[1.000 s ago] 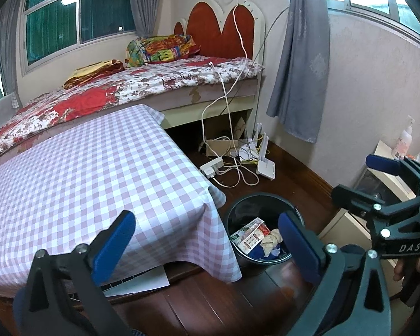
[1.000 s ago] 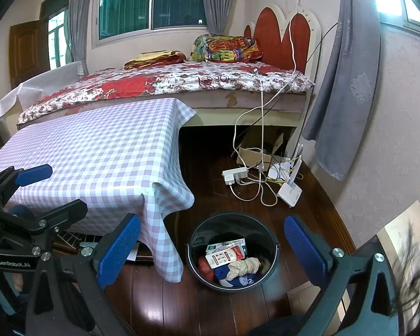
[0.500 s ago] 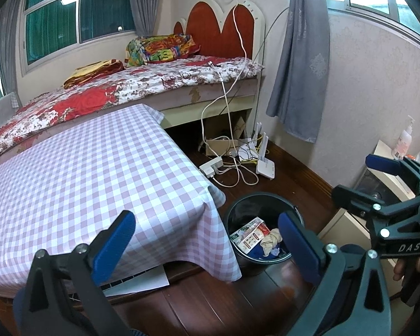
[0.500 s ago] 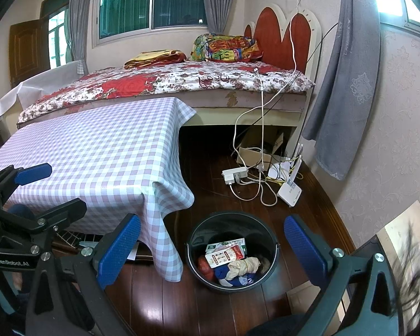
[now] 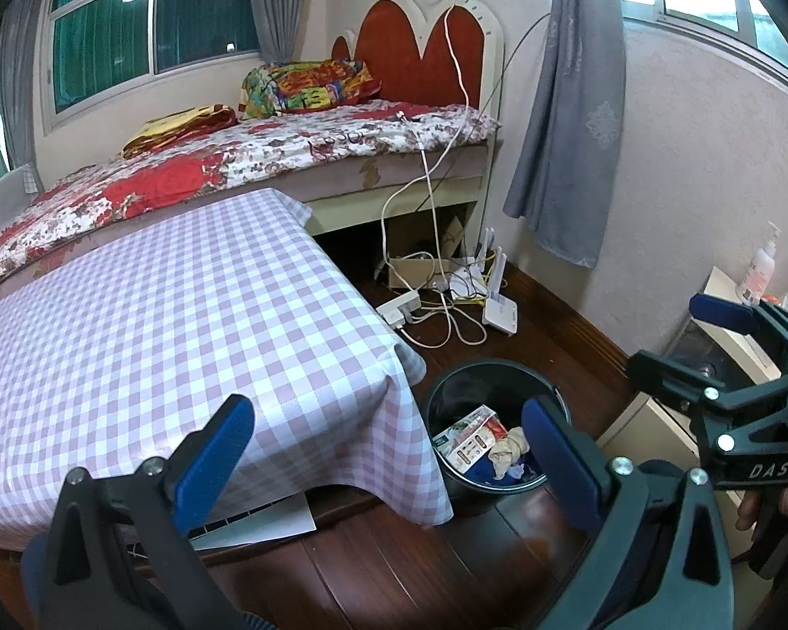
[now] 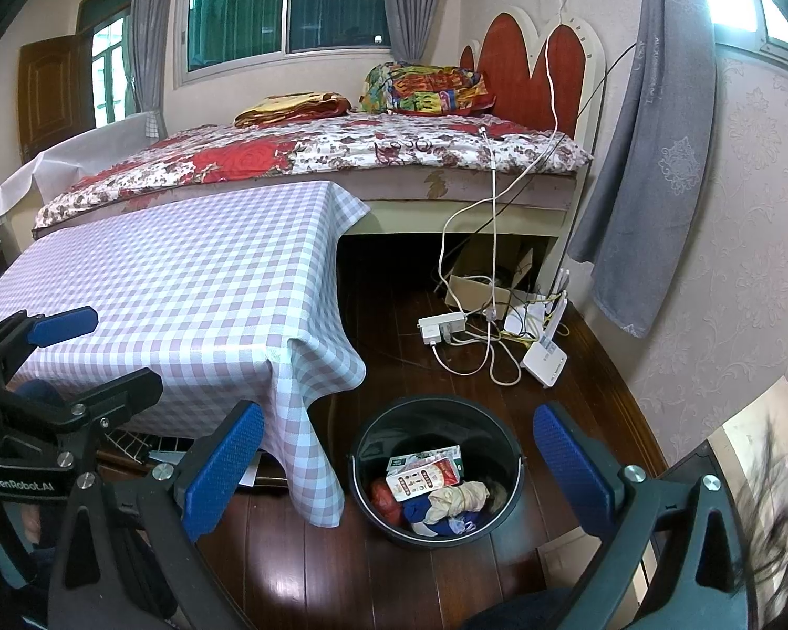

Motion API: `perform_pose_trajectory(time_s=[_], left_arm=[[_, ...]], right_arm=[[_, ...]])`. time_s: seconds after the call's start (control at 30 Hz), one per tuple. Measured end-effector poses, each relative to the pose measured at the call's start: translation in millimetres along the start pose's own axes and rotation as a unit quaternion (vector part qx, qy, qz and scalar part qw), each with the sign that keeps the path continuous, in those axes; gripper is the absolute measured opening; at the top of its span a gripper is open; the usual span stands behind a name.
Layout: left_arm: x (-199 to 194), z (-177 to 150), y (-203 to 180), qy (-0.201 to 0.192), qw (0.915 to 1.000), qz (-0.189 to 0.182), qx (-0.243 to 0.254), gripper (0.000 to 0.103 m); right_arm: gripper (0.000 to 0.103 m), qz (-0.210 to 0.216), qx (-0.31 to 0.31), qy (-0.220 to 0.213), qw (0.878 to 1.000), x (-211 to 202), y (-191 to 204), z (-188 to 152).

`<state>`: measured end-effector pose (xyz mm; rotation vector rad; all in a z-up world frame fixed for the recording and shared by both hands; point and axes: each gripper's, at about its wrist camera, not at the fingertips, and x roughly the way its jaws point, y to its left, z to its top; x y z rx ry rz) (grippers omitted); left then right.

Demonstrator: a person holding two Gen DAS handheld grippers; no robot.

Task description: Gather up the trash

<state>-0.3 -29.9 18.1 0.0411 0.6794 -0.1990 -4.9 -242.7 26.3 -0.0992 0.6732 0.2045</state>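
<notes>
Looking down along both pairs of blue fingers, we take the black trash bin [image 6: 436, 472] on the dark wooden floor [image 6: 331, 567] as our landmark. Our right gripper [image 6: 398, 464] is spread wide with nothing between its fingers, and the bin sits right in the gap between them, below and ahead. Our left gripper [image 5: 386, 443] is likewise wide apart and empty; from its view the bin [image 5: 494, 441] lies toward its right finger, which covers part of the rim. Inside the bin we see a white and red carton [image 6: 425, 475] on top, a crumpled beige wad [image 6: 459, 496] just beside it, something red [image 6: 383, 496] to the carton's left, and blue scraps underneath. Just left of the bin hangs the corner of the checked tablecloth [image 6: 194, 289], whose table reaches back to the bed [image 6: 310, 152]. Beyond the bin, well apart from it, a white power strip [image 6: 441, 326], tangled cables and a white router [image 6: 543, 357] lie on the floor.
</notes>
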Motion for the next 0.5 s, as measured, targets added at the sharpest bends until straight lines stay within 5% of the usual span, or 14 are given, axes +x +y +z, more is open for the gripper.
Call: perform_pose_trajectory(time_s=[0.5], left_arm=[[6.7,-7.3,7.8,0.007,0.9995,-0.029,-0.007,0.102]], right_arm=[[0.103,0.0,0.002,0.006,1.0,4.0,0.0,-9.8]])
